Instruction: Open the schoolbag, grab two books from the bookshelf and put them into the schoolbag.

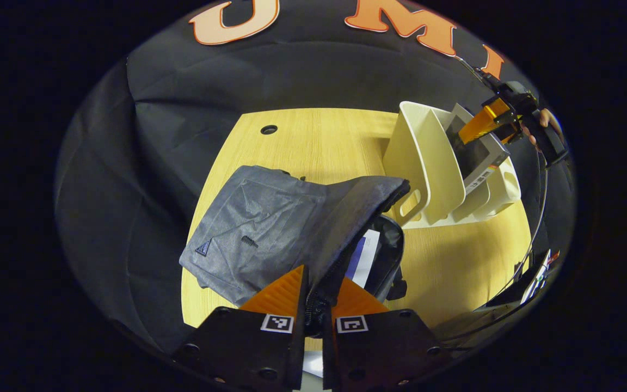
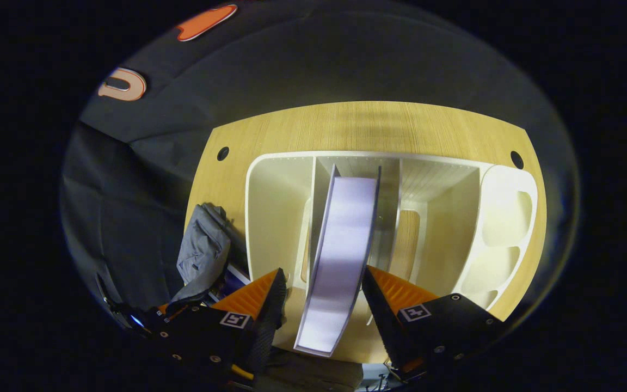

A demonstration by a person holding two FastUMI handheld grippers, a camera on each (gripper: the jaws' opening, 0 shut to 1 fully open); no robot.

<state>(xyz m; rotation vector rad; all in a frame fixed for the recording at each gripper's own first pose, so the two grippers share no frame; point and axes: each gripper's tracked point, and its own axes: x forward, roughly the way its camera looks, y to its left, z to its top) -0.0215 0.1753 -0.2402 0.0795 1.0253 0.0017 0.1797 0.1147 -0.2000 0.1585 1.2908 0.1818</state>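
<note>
My left gripper (image 1: 313,307) has its fingers clamped on the schoolbag (image 1: 270,228) flap, holding the mouth open on the table (image 1: 455,261). In the bookshelf (image 2: 281,218), my right gripper (image 2: 319,296) straddles the book (image 2: 340,256), fingers apart, so I'd squeeze squarely before lifting straight out.

Left gripper (image 1: 316,296) pinching the grey schoolbag's (image 1: 270,228) opened edge on the bench (image 1: 319,136), book (image 1: 364,256) inside, cream bookshelf (image 1: 433,169) beyond, right gripper (image 1: 487,122) reaching into it
</note>
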